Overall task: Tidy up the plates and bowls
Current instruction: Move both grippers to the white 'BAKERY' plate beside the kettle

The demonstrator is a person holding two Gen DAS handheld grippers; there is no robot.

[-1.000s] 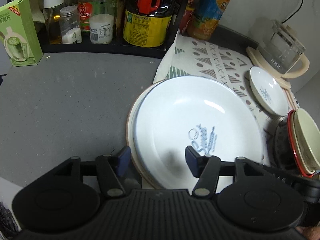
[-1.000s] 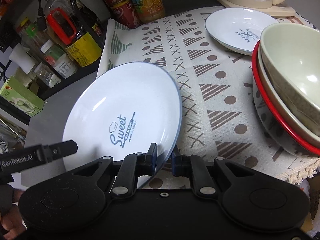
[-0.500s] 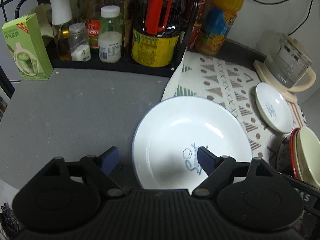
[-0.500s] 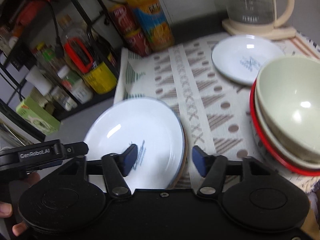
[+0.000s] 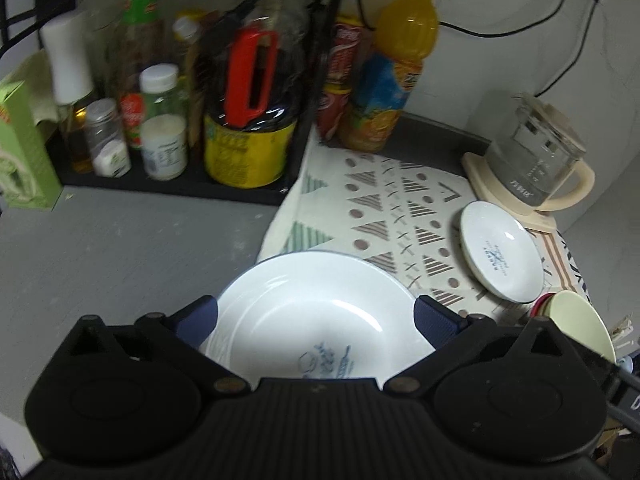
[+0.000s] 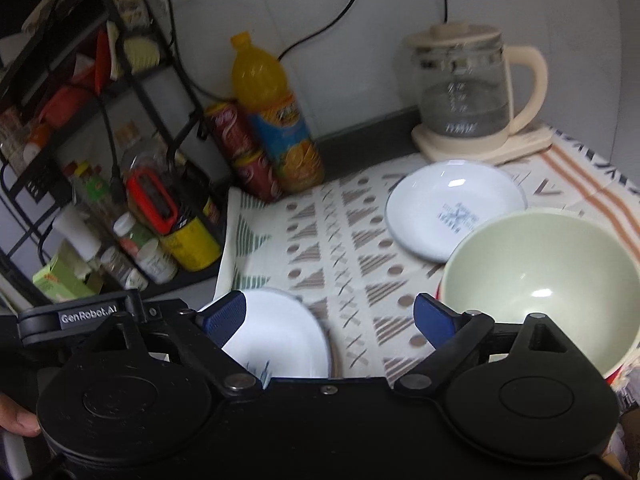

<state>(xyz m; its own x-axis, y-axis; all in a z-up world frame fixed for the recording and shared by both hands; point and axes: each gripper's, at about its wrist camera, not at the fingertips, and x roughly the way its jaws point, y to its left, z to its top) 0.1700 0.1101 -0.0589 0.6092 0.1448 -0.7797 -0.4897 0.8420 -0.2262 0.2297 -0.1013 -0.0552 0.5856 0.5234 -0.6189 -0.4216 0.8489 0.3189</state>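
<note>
A large white plate with blue print lies on the counter at the cloth's left edge; it also shows in the right wrist view. My left gripper is open and empty above it. My right gripper is open and empty, raised over the cloth. A small white plate lies on the patterned cloth near the kettle; it shows in the left wrist view too. A pale green bowl sits stacked in a red-rimmed bowl at the right, and its rim shows in the left wrist view.
A glass kettle on a cream base stands at the back right. An orange juice bottle and red cans stand at the back. A black rack holds sauce bottles and jars. A green carton is far left.
The right gripper opened, let go of the large plate and drew back upward. The plate now lies flat. The left gripper opened wider and also pulled back and up.
</note>
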